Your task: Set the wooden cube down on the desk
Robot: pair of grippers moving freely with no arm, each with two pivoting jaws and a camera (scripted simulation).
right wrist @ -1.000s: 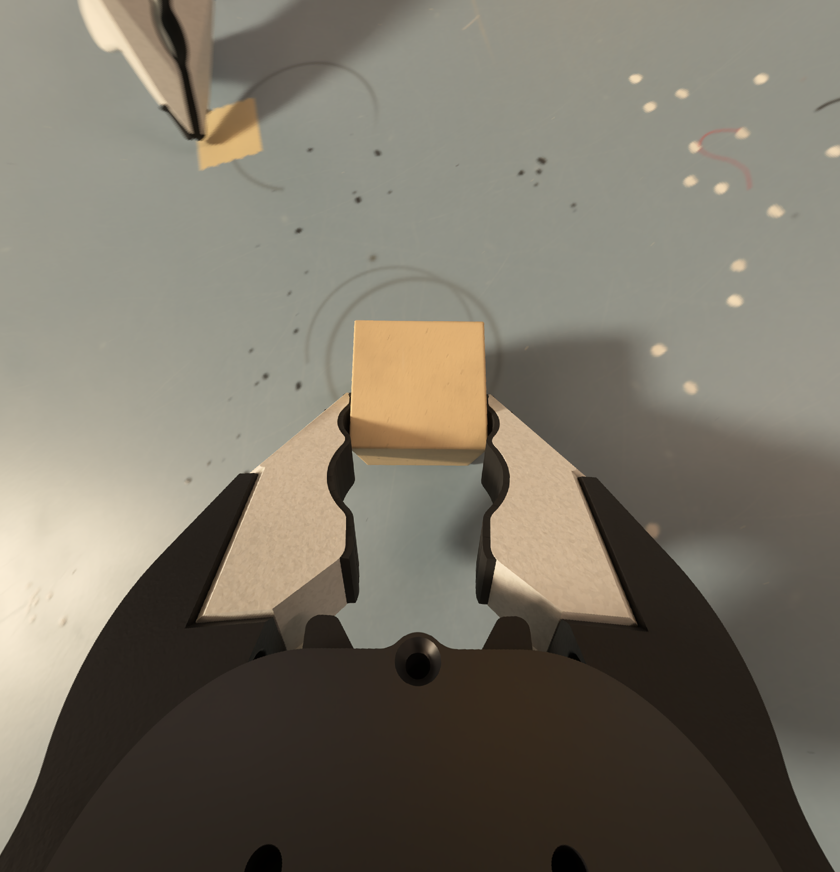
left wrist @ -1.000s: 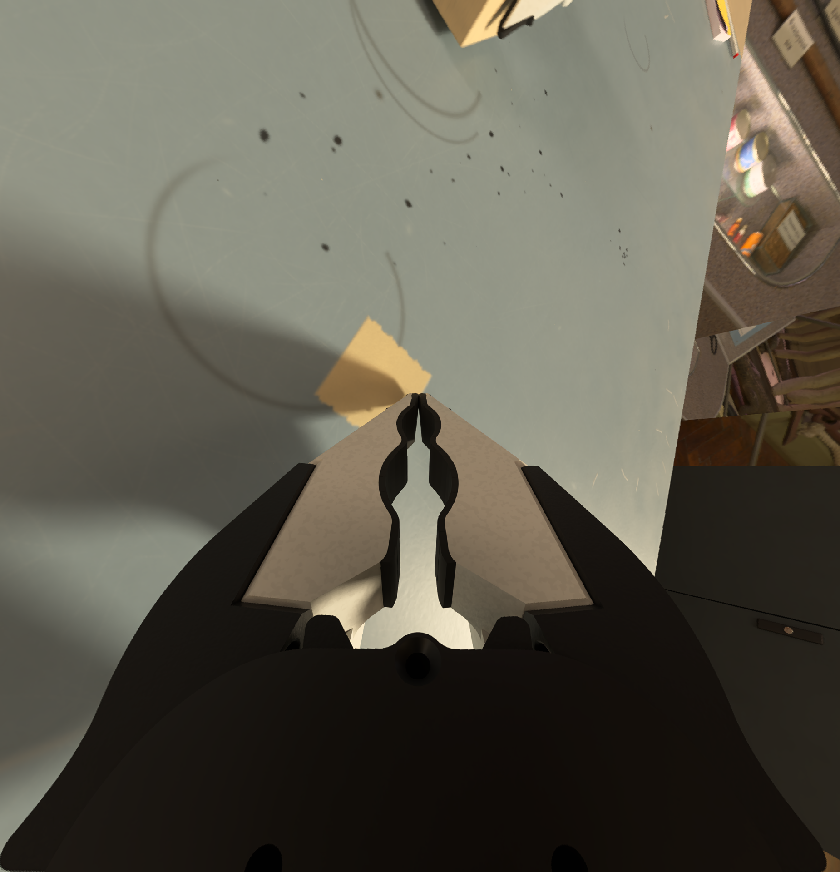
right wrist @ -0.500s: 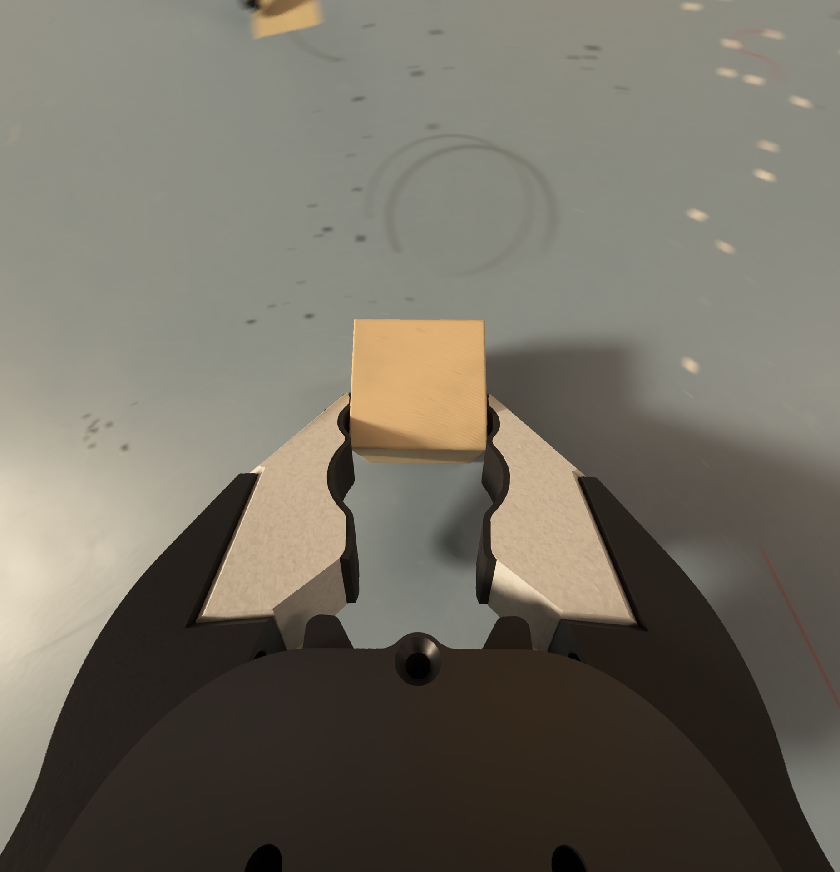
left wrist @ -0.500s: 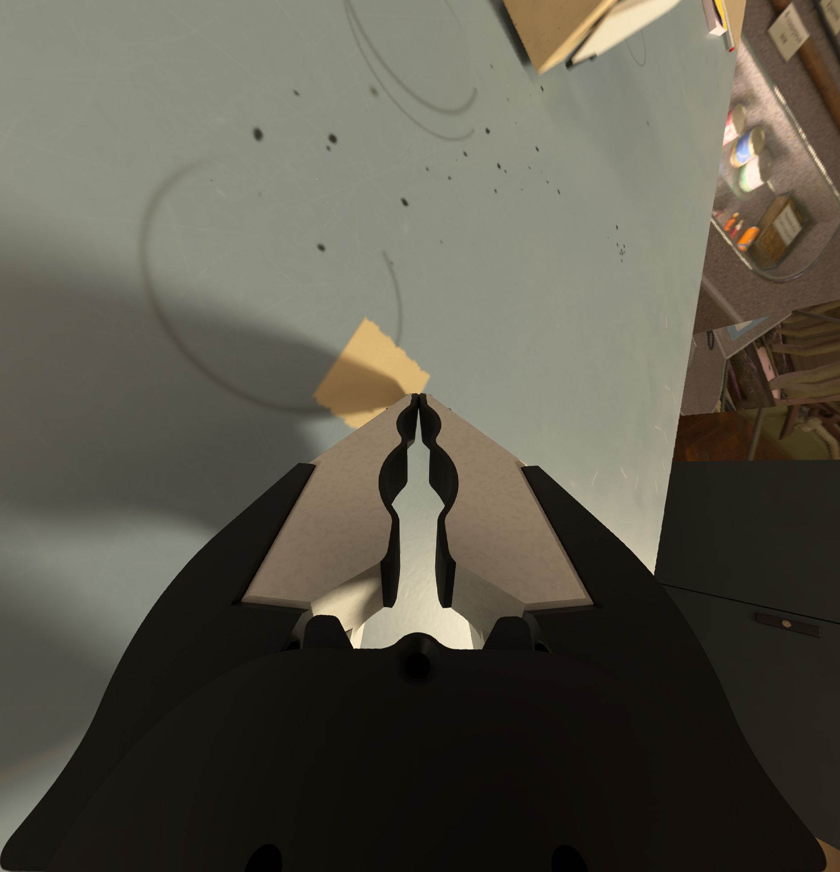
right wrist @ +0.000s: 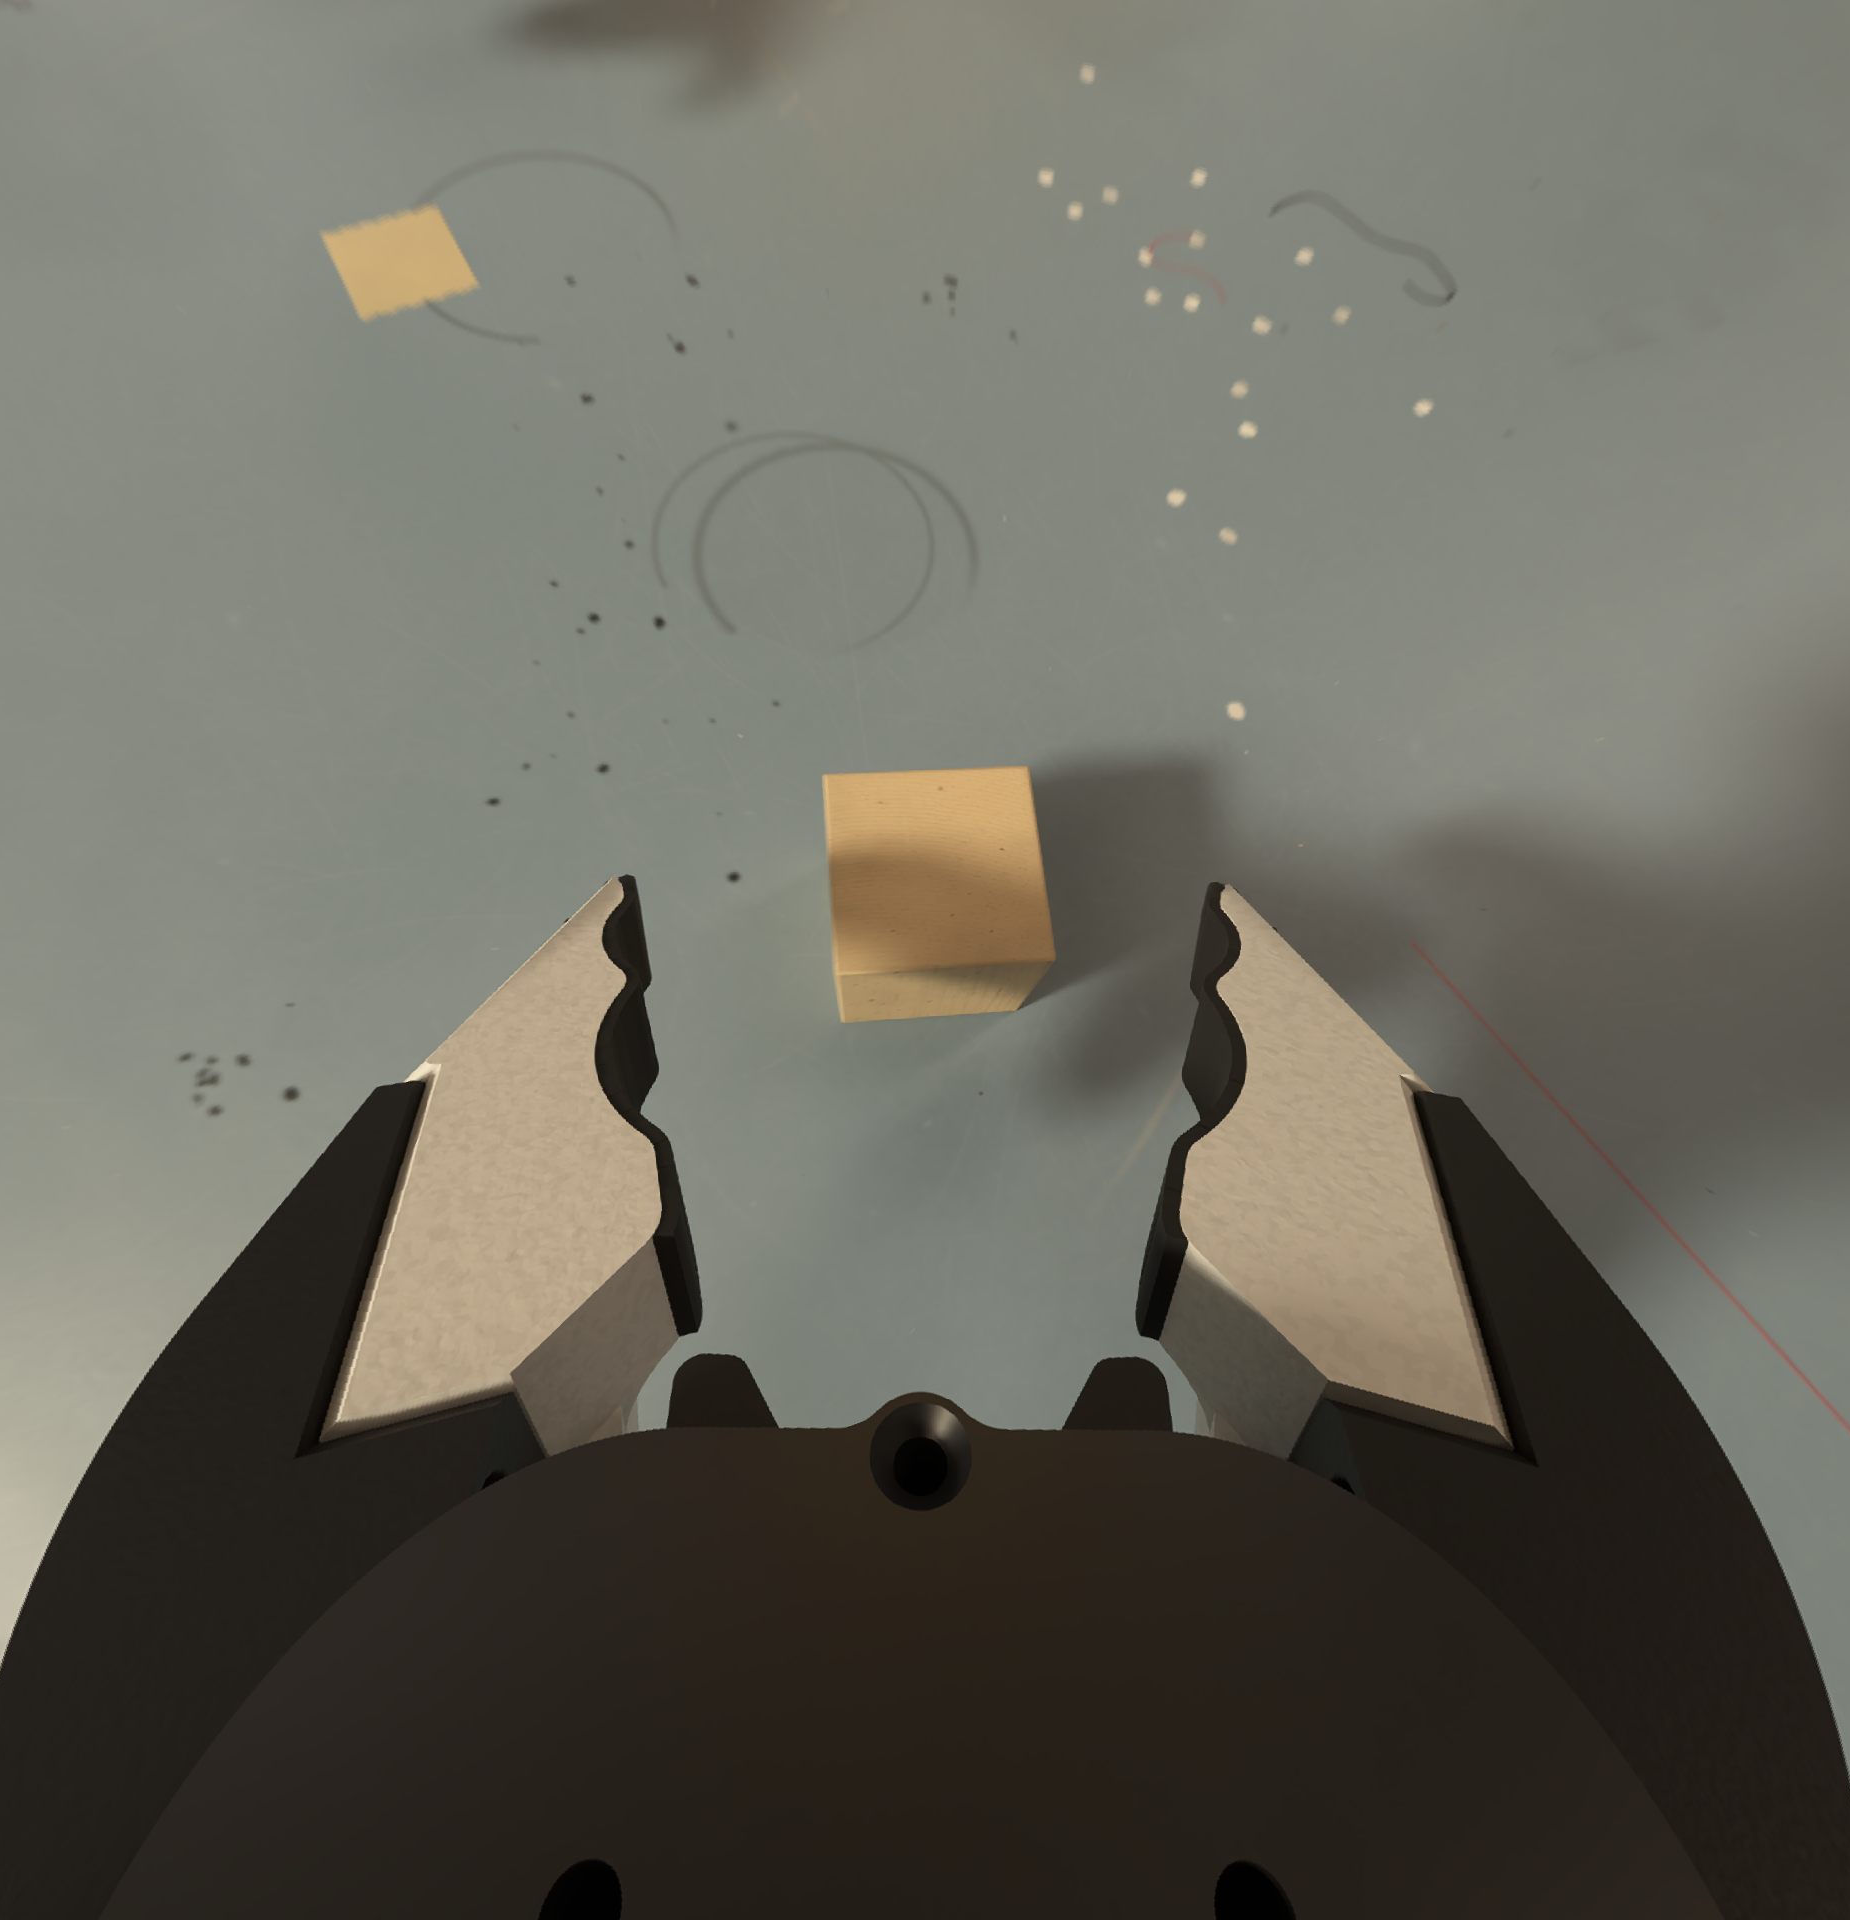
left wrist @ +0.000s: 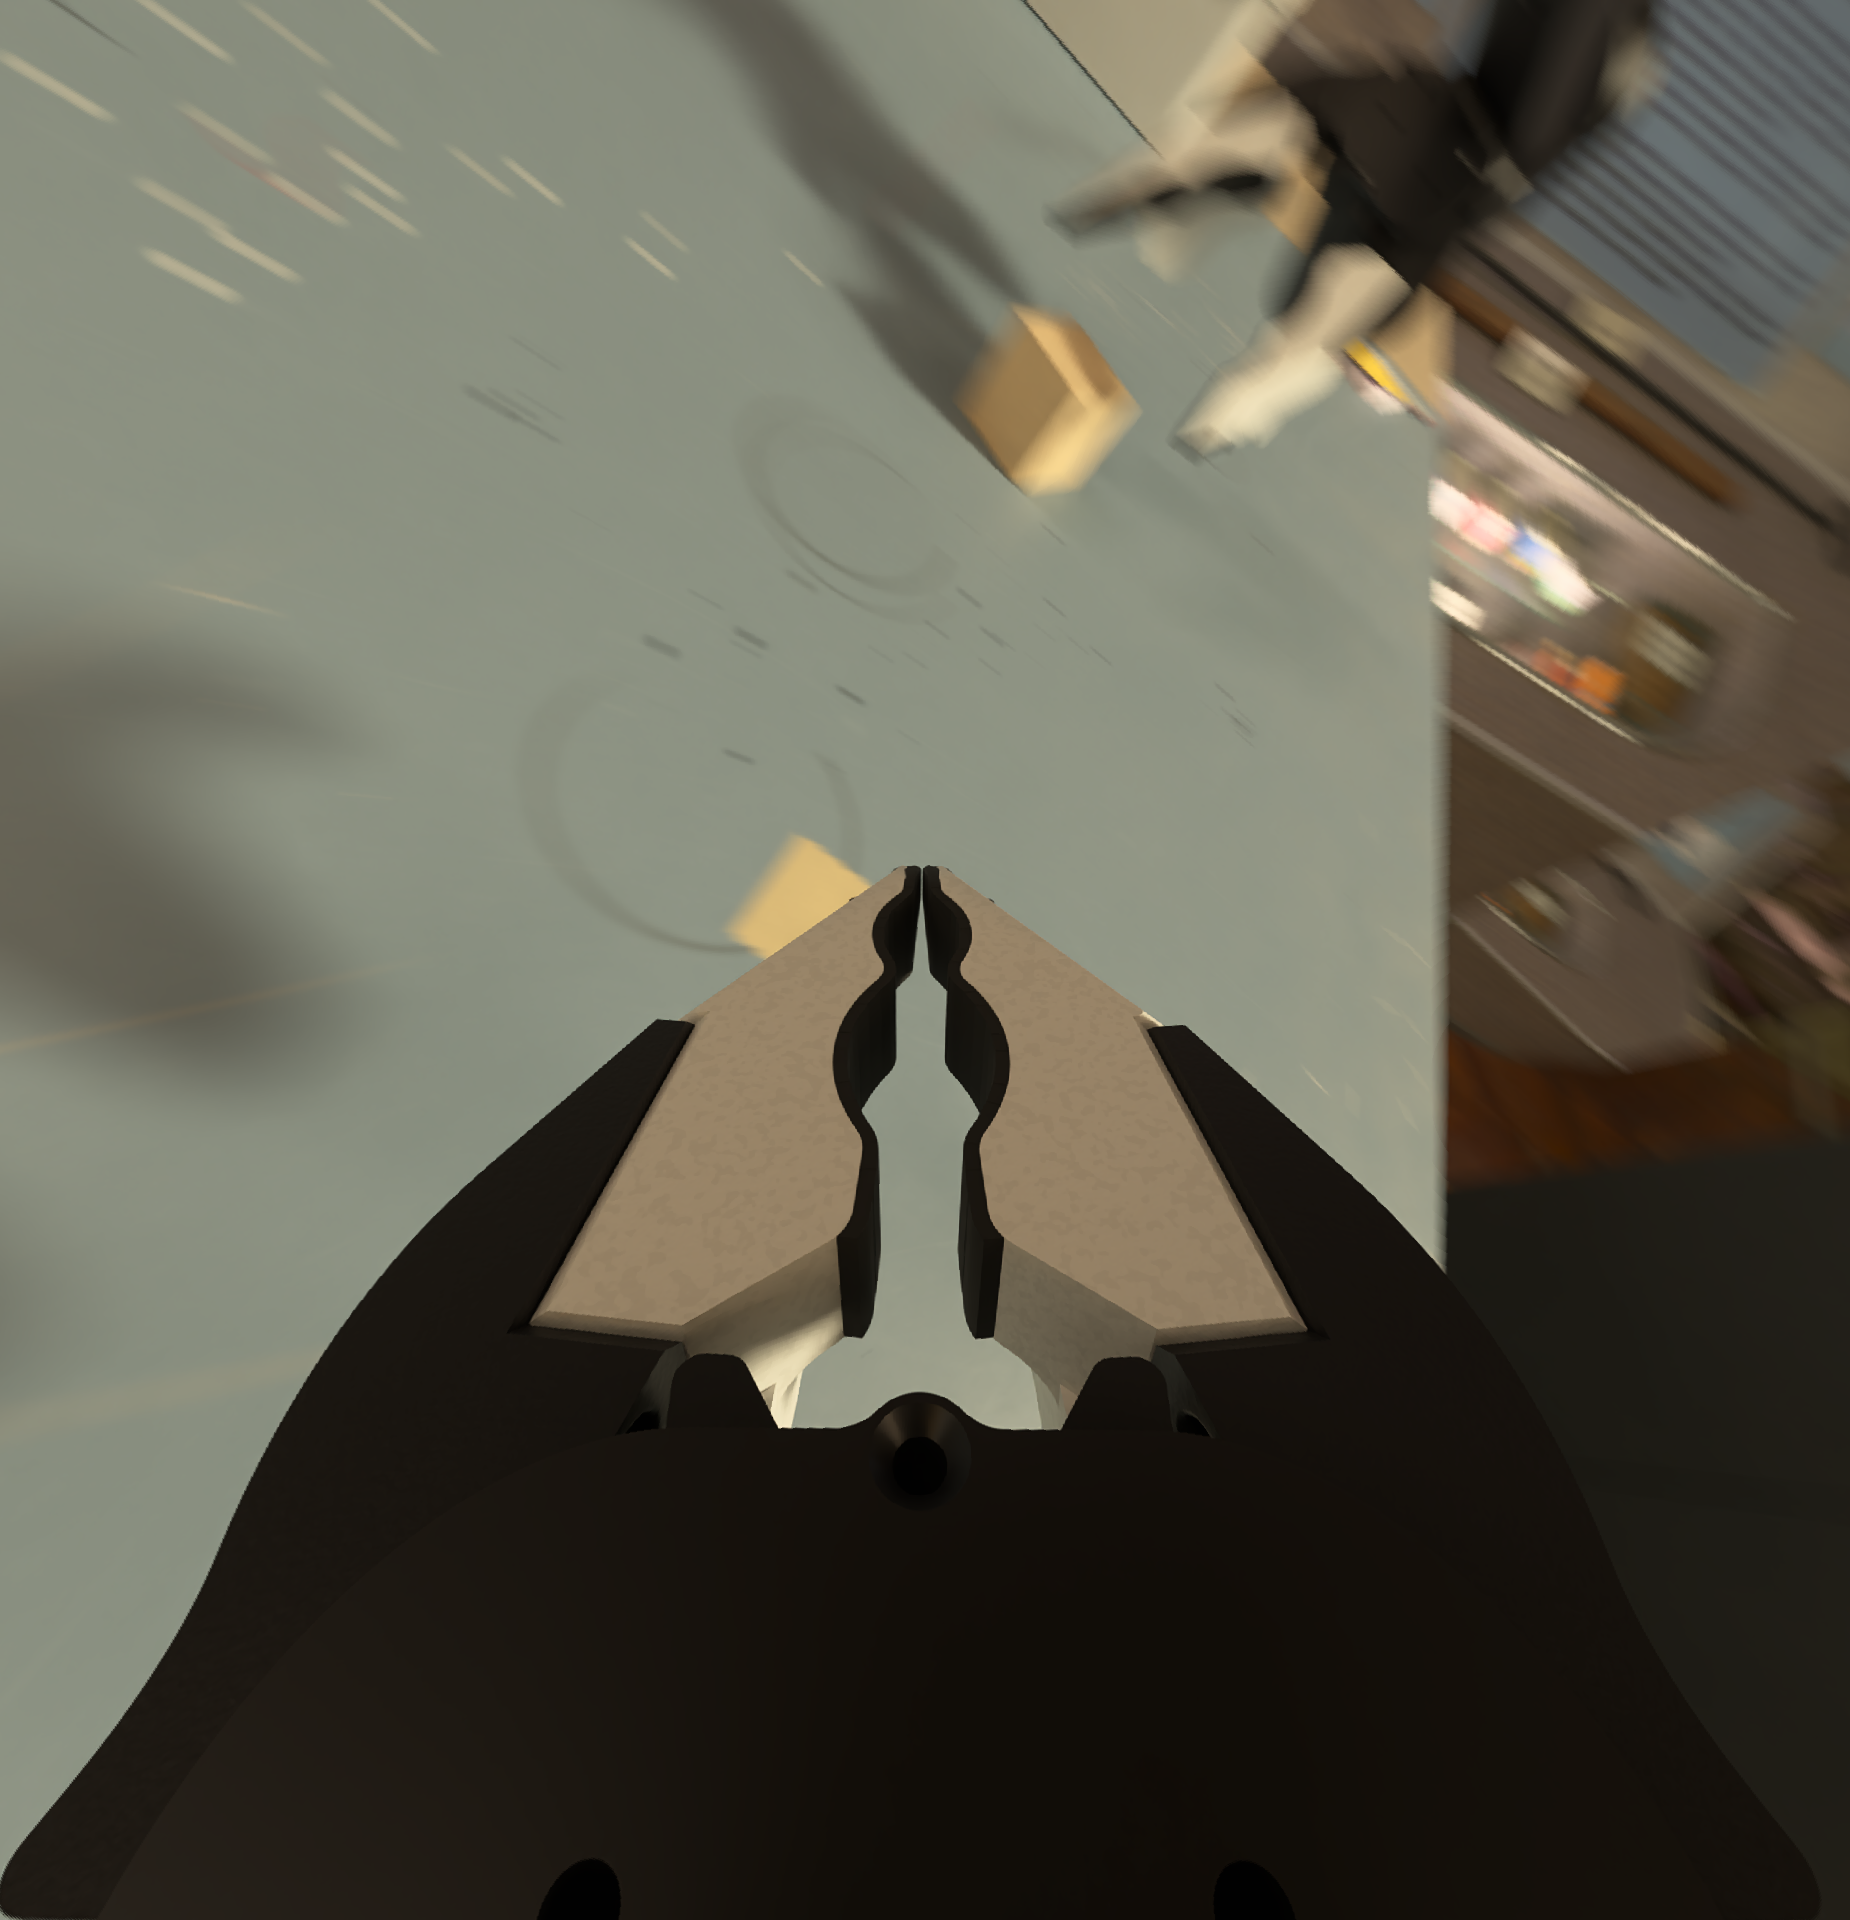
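Released wooden cube (right wrist: 936,883) onto desk (right wrist: 277,675) | right gripper (right wrist: 921,883) spread wide

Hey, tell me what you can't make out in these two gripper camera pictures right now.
- Left wrist view: the shelf clutter beyond the desk edge is motion-blurred.
- Left wrist view: the right hand-held gripper is smeared, so its opening is unreadable here.
- Left wrist view: the tan paper patch is partly hidden by the left hand-held gripper.
- Right wrist view: the wooden cube hides its own far faces.
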